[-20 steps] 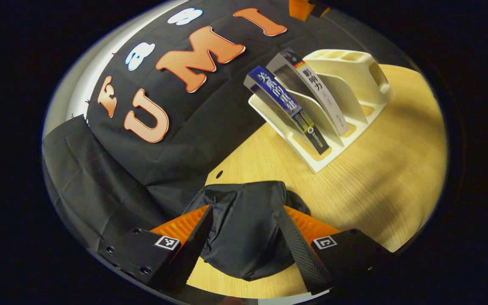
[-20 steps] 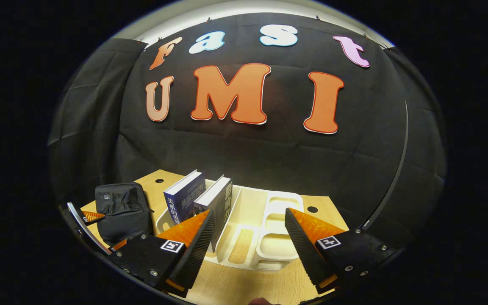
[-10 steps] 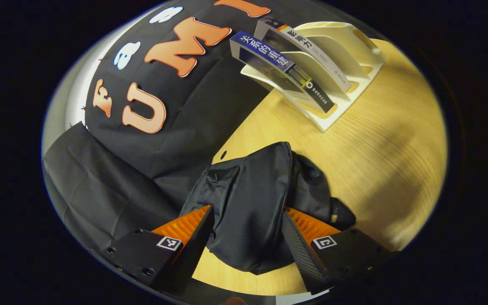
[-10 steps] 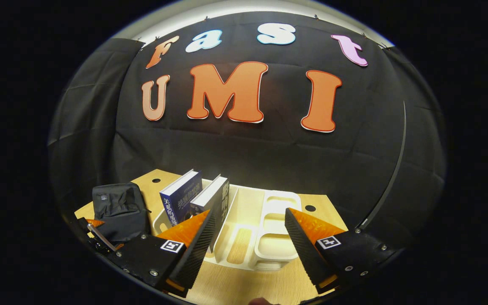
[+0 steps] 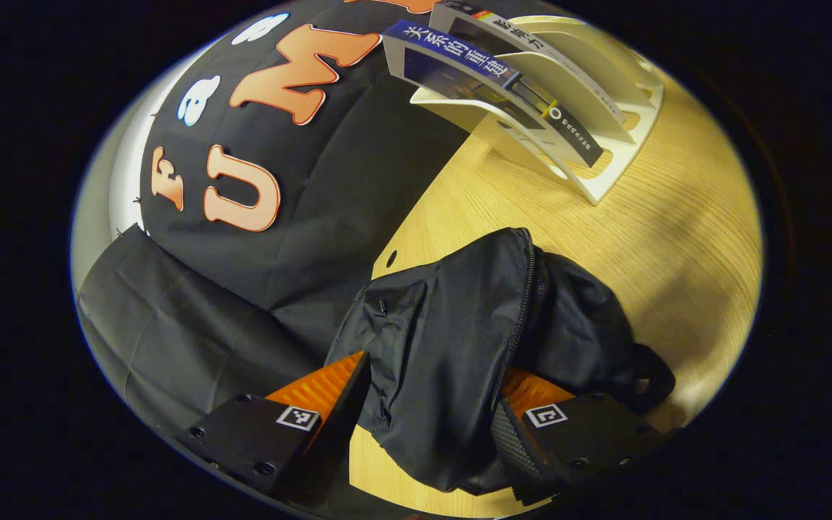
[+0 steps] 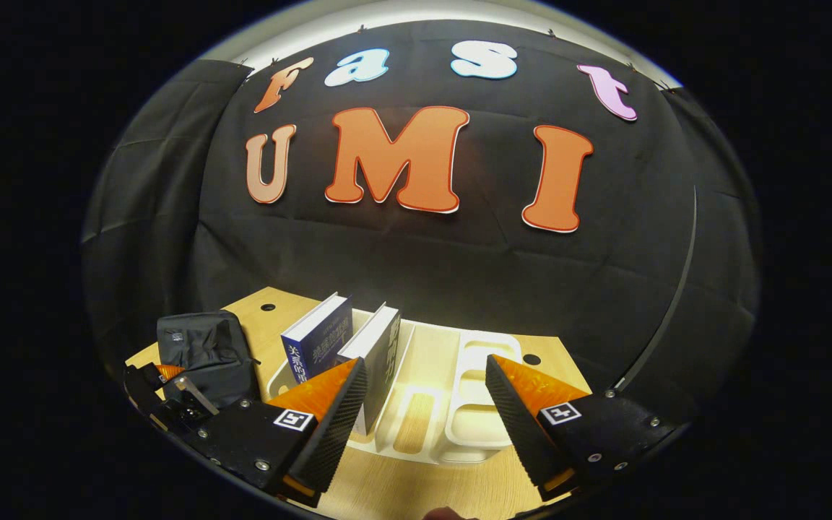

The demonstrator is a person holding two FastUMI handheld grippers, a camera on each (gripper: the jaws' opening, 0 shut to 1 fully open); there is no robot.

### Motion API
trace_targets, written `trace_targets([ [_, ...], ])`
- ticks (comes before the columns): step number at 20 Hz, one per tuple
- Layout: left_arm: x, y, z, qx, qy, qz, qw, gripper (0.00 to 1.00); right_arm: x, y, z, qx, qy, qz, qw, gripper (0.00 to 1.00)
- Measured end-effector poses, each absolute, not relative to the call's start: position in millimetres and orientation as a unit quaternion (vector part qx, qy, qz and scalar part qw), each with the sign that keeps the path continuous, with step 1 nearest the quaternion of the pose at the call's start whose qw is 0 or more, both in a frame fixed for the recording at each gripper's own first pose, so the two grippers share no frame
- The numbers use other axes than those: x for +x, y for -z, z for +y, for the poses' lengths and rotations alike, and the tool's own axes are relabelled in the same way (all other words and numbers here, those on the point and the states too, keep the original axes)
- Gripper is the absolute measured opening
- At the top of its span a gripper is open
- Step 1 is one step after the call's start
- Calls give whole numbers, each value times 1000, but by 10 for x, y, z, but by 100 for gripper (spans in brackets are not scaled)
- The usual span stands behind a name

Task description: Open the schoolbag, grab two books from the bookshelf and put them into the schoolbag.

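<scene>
A: In the left gripper view, what is the left claw (image 5: 427,415) doing?

B: It is bracketing the black schoolbag (image 5: 474,339), which is lying on the tabletop (image 5: 676,238). The fabric is bulging between the fingers, and whether both are really pressing on it, I cannot tell. The zipper line (image 5: 516,318) is running up the middle of the bag, and it is looking closed to me.

A: And the books?

B: The blue book (image 5: 459,61) and the grey book (image 5: 524,43) are leaning in the white bookshelf (image 5: 604,180), well apart from the bag.

A: In the right gripper view?

B: The right claw (image 6: 427,404) is hanging released, fingers spread, facing the bookshelf (image 6: 459,433). The schoolbag (image 6: 203,354) is sitting off to its left.

A: How should the opening go?

B: I would pin the fabric beside the zipper firmly, so the bag is not sliding while the zipper is being drawn.
</scene>
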State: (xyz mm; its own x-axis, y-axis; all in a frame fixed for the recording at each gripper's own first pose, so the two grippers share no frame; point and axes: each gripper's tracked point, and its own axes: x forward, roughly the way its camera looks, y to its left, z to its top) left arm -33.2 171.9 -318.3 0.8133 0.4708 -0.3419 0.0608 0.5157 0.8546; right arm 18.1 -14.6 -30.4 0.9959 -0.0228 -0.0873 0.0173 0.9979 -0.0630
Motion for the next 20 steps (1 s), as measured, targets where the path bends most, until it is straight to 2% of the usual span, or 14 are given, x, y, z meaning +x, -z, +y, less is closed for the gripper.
trace_targets([
  [1, -307, 3176, 1746, 470, -119, 284, 827, 86, 193, 303, -117, -32, 9, 46, 998, 98],
  [2, -290, 3187, 1758, 462, -112, 291, 830, 79, 215, 288, -82, -33, 11, 48, 998, 98],
  [4, -249, 3189, 1777, 437, -94, 312, 838, 50, 268, 254, -3, -37, 11, 54, 998, 98],
  [5, -239, 3191, 1780, 420, -81, 324, 844, 56, 304, 237, 43, -39, 10, 57, 998, 98],
  [6, -249, 3202, 1781, 402, -69, 342, 847, 36, 335, 229, 98, -42, 8, 62, 997, 98],
  [8, -269, 3221, 1824, 365, -44, 375, 851, 23, 411, 198, 197, -47, 6, 71, 996, 98],
  [10, -300, 3183, 1822, 333, -20, 403, 852, 17, 480, 169, 302, -50, 3, 80, 996, 98],
  [14, -251, 3046, 1868, 299, 18, 427, 853, 12, 633, 121, 459, -49, -4, 104, 993, 98],
  [20, -187, 2768, 2004, 284, 78, 454, 841, 12, 856, 26, 697, -74, -12, 135, 988, 98],
])
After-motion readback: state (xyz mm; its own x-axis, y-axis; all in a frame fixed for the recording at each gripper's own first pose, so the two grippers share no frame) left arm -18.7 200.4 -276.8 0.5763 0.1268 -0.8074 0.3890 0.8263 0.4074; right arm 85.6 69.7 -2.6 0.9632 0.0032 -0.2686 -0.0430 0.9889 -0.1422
